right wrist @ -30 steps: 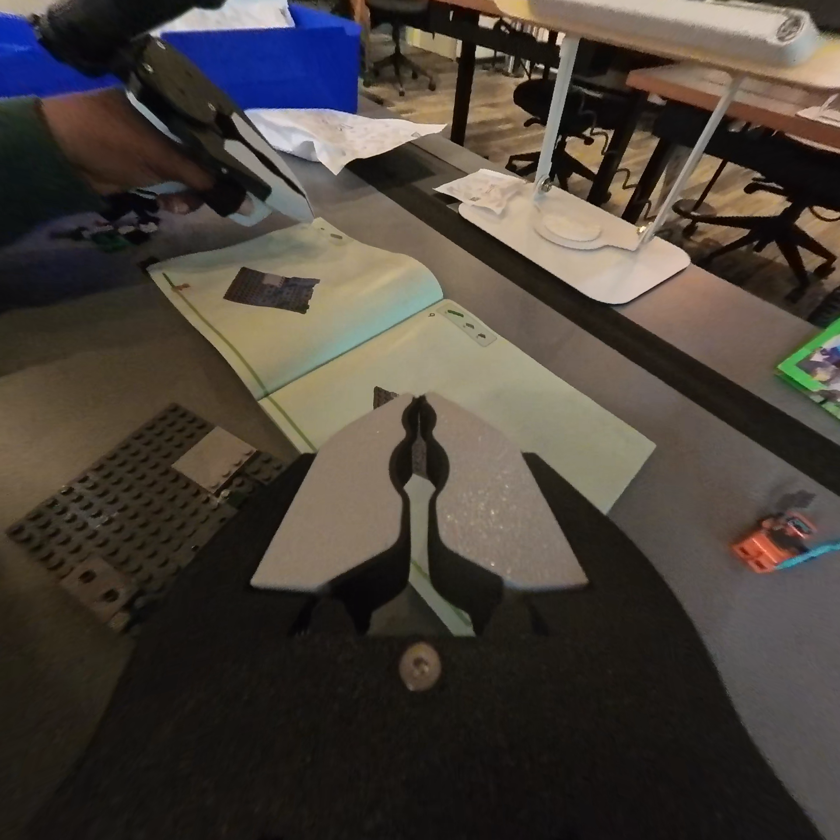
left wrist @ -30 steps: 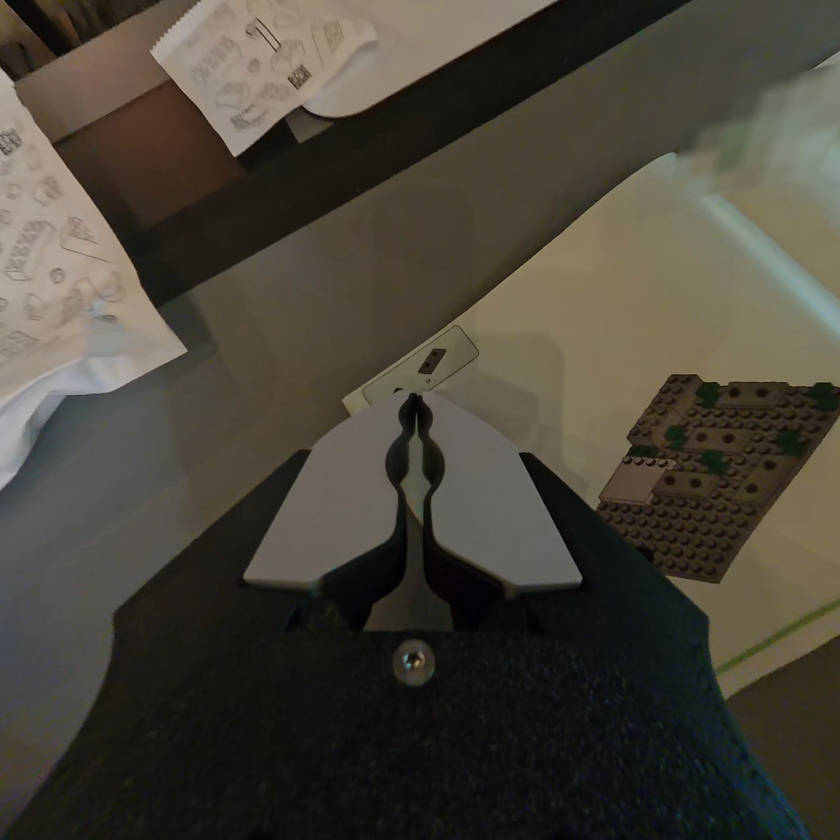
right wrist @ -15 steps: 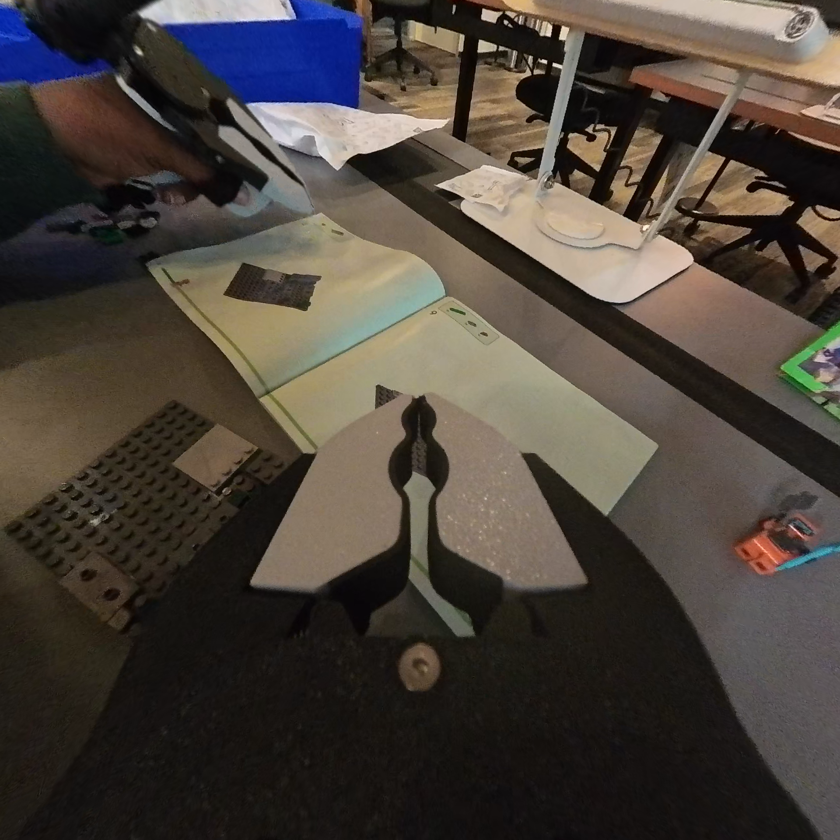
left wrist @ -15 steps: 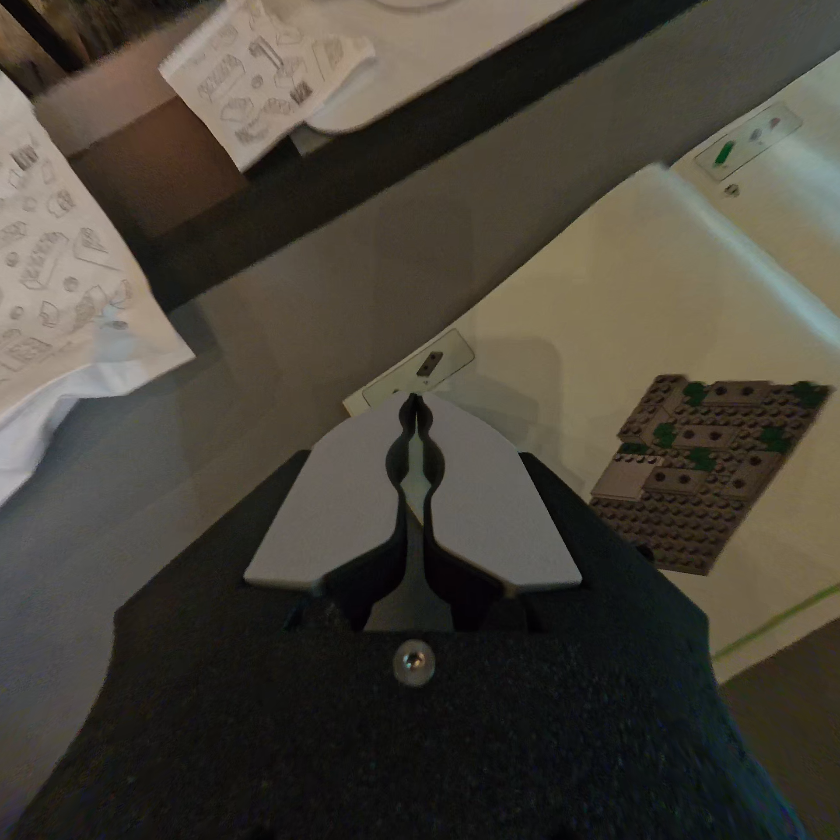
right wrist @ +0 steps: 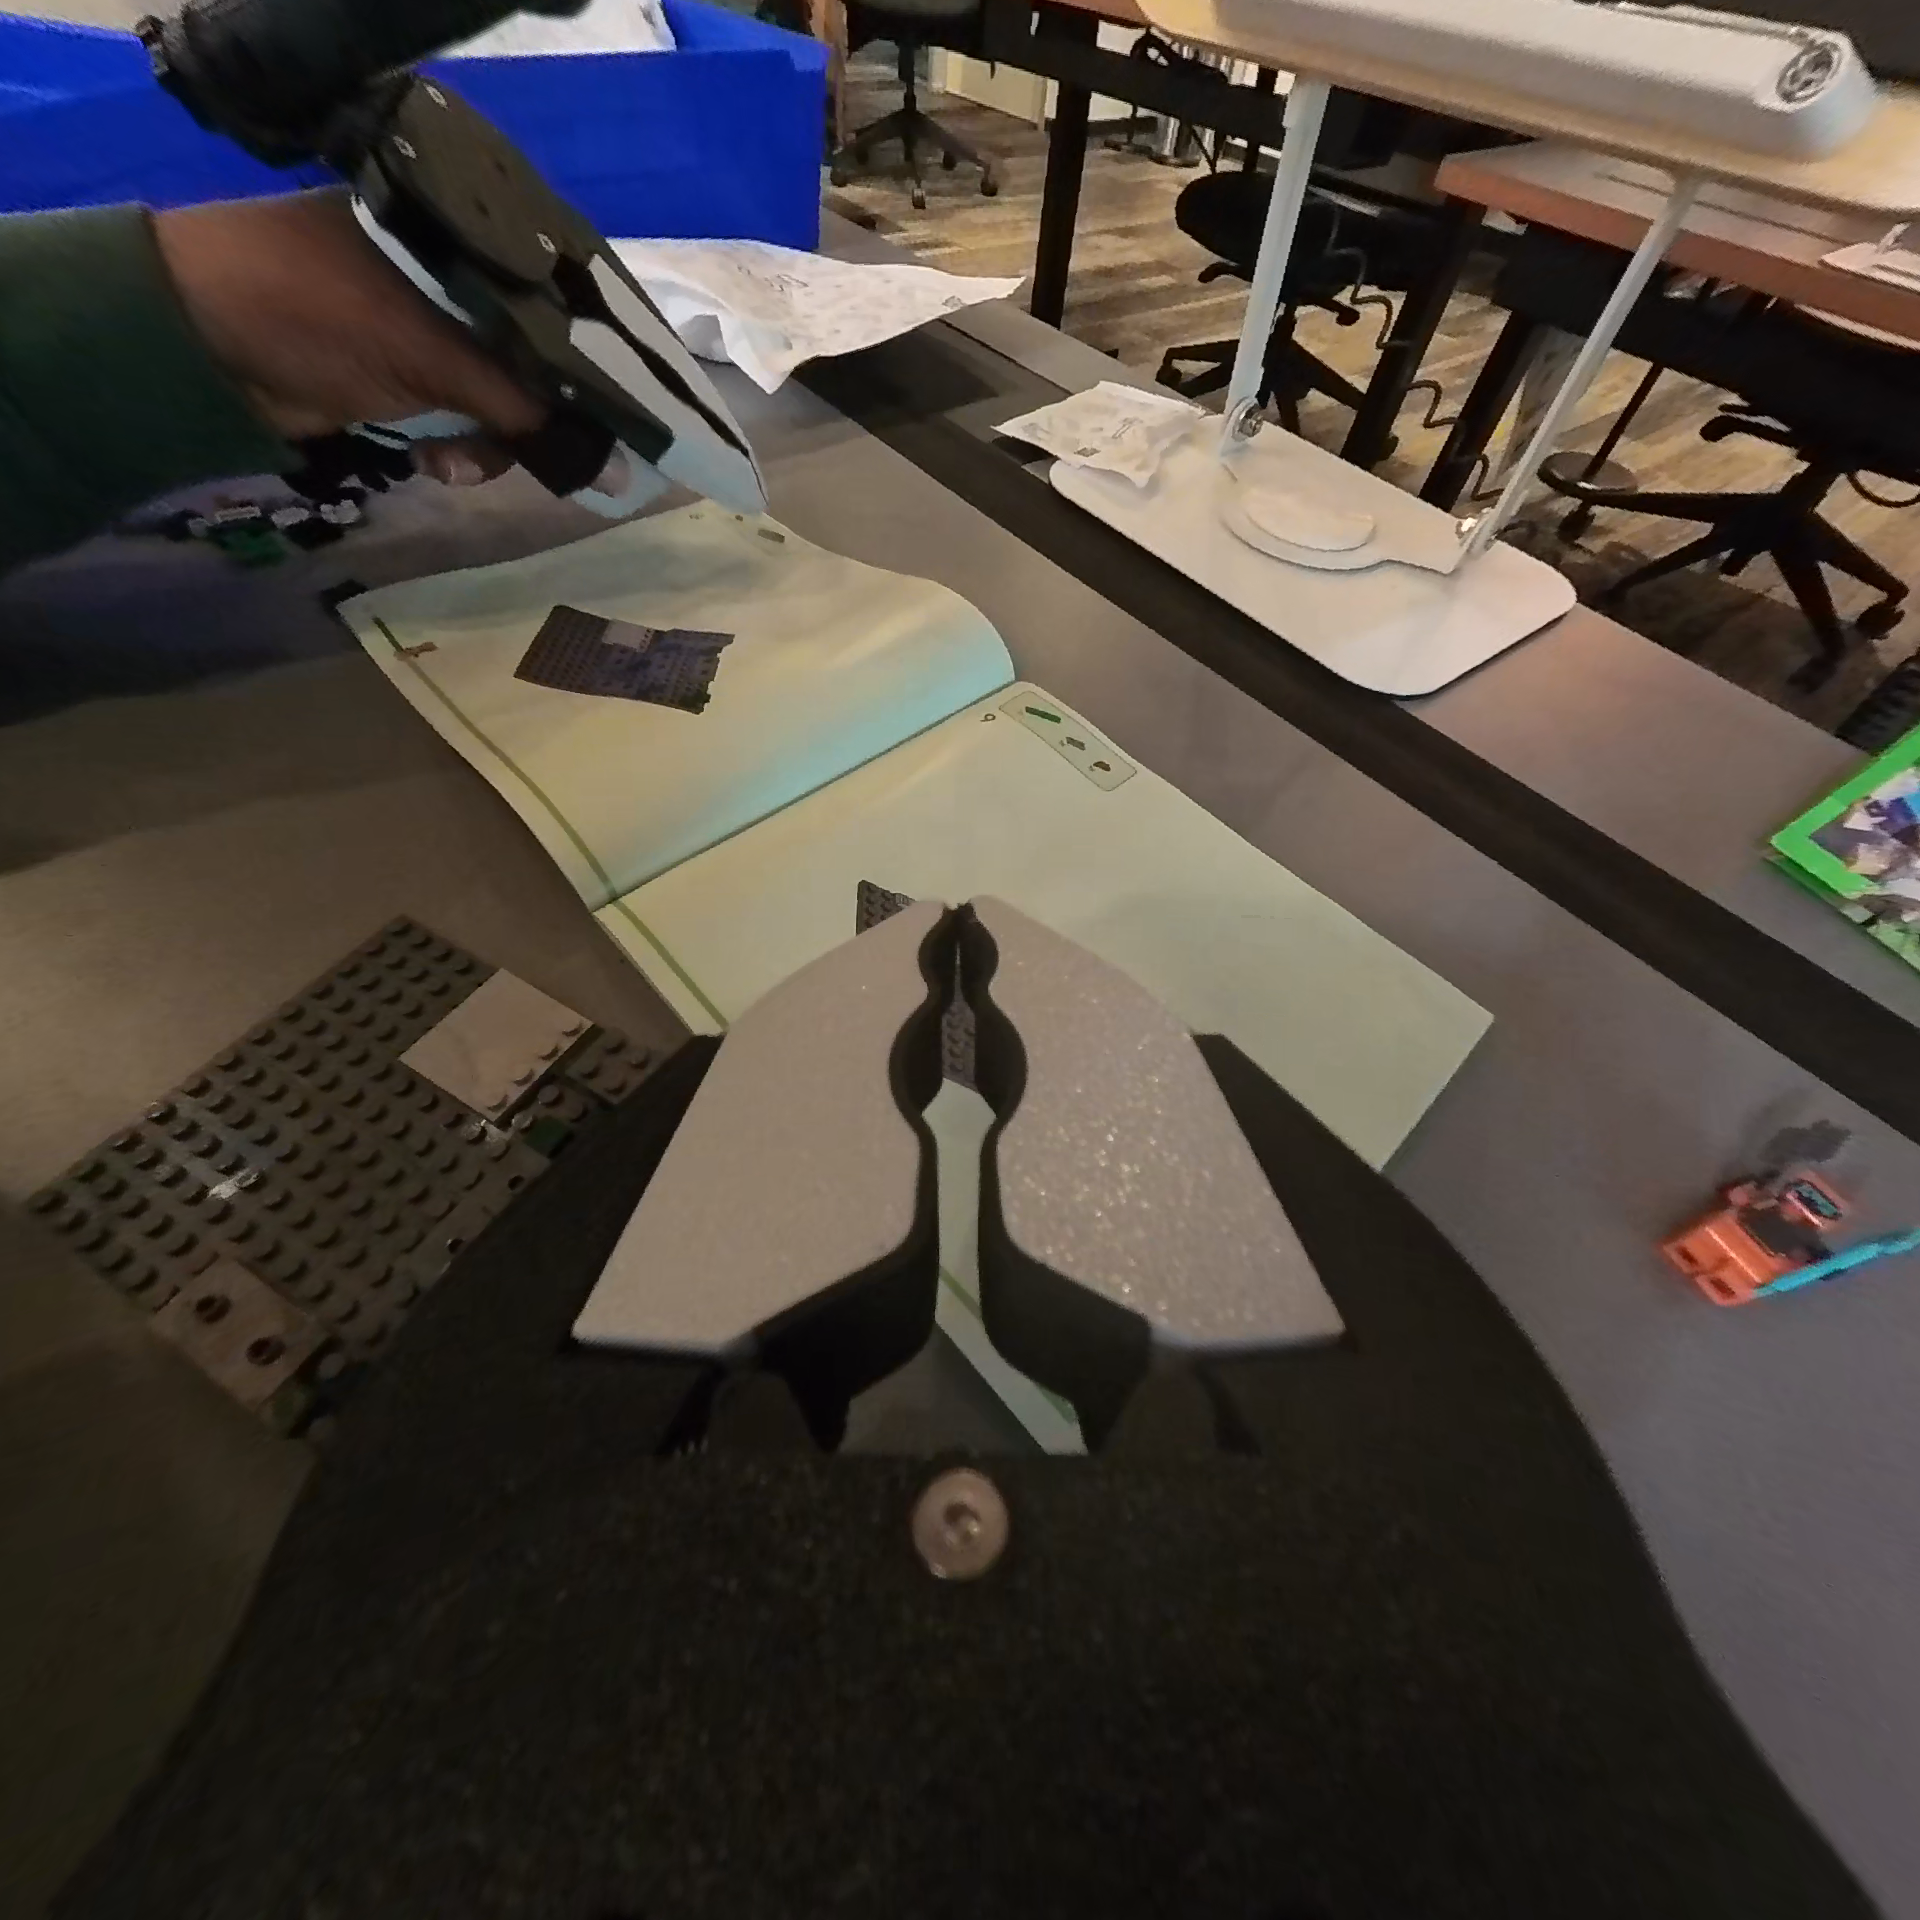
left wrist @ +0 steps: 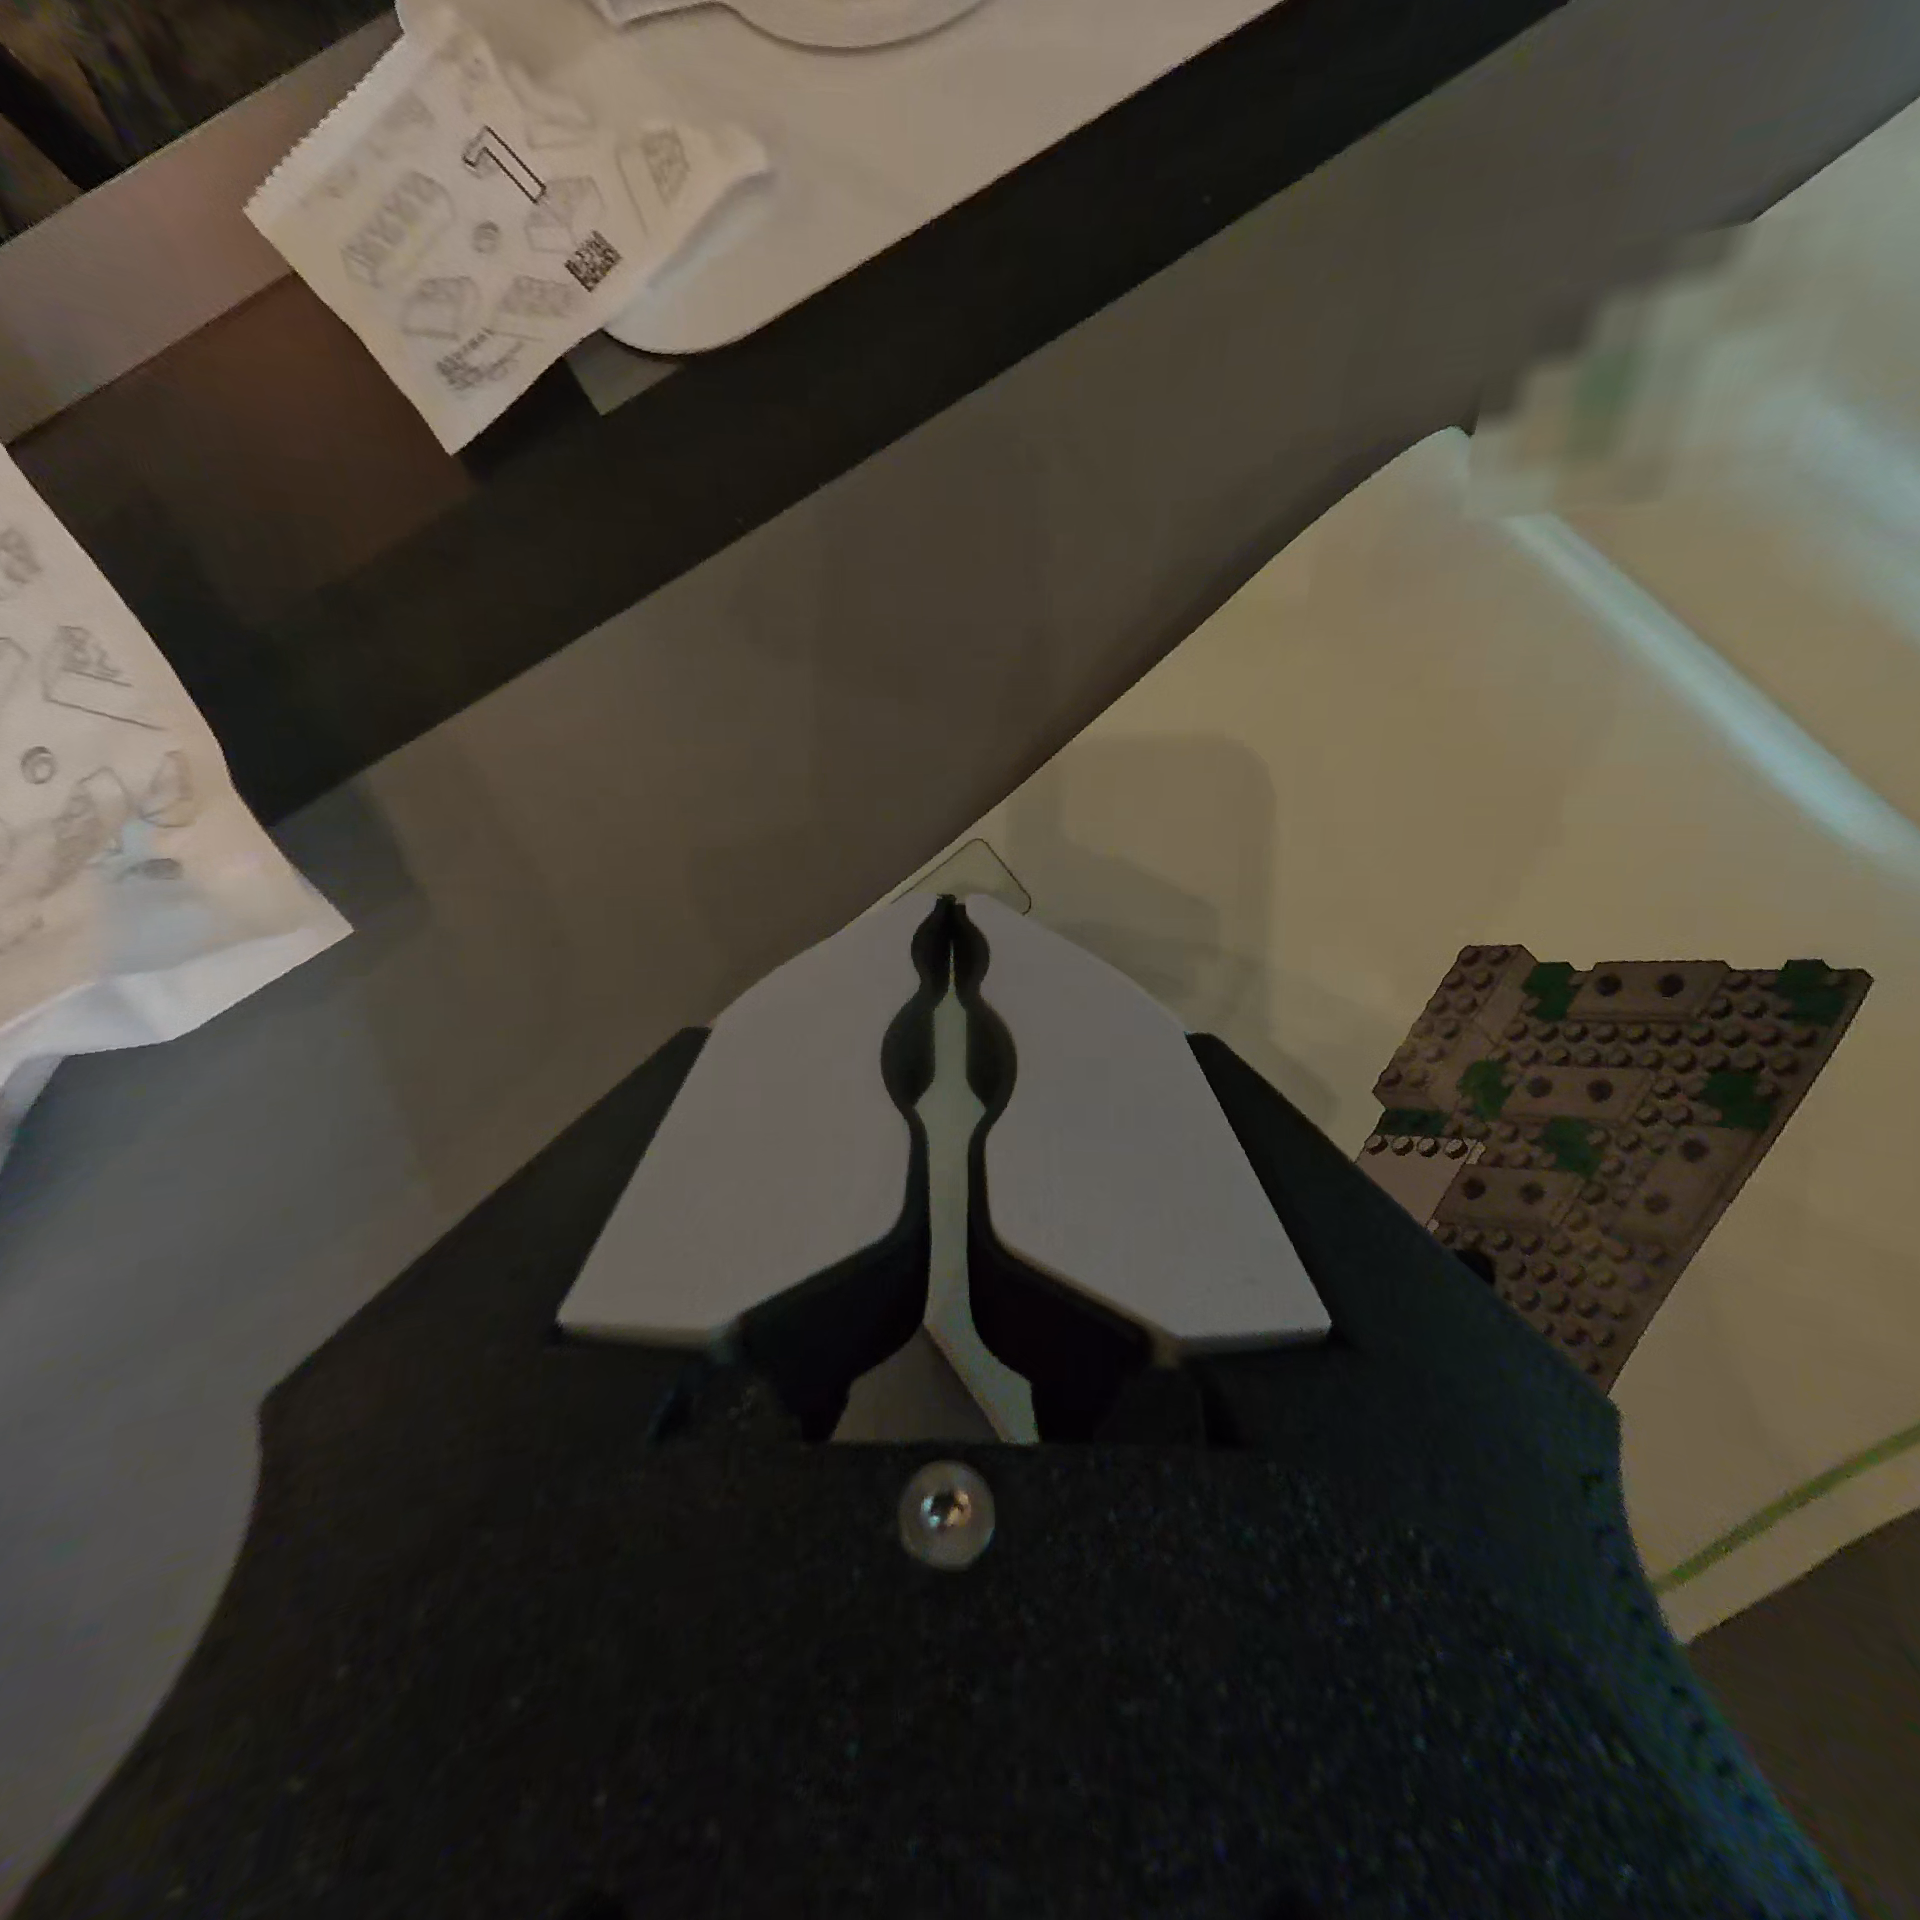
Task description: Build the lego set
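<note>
I look at the lego baseplate (right wrist: 281, 1164) first. It is a dark gray, flat plate full of little bumps. A smooth light gray tile (right wrist: 488, 1049) sits on its far part, and a gray piece with two holes (right wrist: 234, 1330) sits on its near corner. The plate lies flat on the gray table (right wrist: 1662, 1507), just beside the near left edge of the open instruction booklet (right wrist: 935, 831), touching or almost touching it.

My left gripper (left wrist: 948, 914) is squeezed tight with nothing in it. Its tips hang right over the far left corner of the booklet (left wrist: 1455, 779), and I cannot tell if they touch the paper. My right gripper (right wrist: 961, 920) is squeezed tight too, and empty. It hangs over the near page of the booklet.

Left of the booklet's far corner lies a small heap of loose bricks (right wrist: 270, 514). Right of the booklet, well apart, is a small orange lego build (right wrist: 1756, 1231). The table between them is bare gray.

Past the booklet's far edge runs a dark strip (right wrist: 1247, 665) across the table. Beyond it stand a white lamp base (right wrist: 1351, 561) and a white paper bag (right wrist: 1101, 431).
</note>
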Demonstrator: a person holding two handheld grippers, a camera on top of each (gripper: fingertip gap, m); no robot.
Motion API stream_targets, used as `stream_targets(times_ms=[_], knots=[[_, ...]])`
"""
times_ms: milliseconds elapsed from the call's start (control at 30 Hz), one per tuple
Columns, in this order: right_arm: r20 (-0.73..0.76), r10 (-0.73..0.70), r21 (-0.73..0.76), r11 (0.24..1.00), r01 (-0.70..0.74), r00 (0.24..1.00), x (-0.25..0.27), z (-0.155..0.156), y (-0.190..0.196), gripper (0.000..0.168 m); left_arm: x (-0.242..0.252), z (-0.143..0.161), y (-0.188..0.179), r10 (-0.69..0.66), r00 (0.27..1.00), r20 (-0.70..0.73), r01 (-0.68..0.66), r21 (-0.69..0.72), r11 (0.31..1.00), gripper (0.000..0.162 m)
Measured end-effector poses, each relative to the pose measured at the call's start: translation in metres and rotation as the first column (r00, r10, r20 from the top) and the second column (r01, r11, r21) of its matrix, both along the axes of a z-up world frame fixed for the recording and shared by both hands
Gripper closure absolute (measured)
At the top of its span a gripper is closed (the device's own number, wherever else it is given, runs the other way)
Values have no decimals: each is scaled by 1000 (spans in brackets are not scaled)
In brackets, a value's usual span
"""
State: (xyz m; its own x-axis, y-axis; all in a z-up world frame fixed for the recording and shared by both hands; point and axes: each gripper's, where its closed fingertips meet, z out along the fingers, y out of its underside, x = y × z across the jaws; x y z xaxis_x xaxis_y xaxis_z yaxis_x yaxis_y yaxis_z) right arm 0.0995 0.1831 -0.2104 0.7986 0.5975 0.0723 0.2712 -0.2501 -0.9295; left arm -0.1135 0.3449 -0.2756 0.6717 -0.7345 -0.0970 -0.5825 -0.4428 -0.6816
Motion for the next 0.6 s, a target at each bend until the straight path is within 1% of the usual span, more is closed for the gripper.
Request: stream_targets(times_ms=[600], knots=[[11, 14, -11, 1000, -14, 1000, -4, -4, -1, 168, 0, -8, -3, -10, 1000, -14, 10, -8, 1000, 162]])
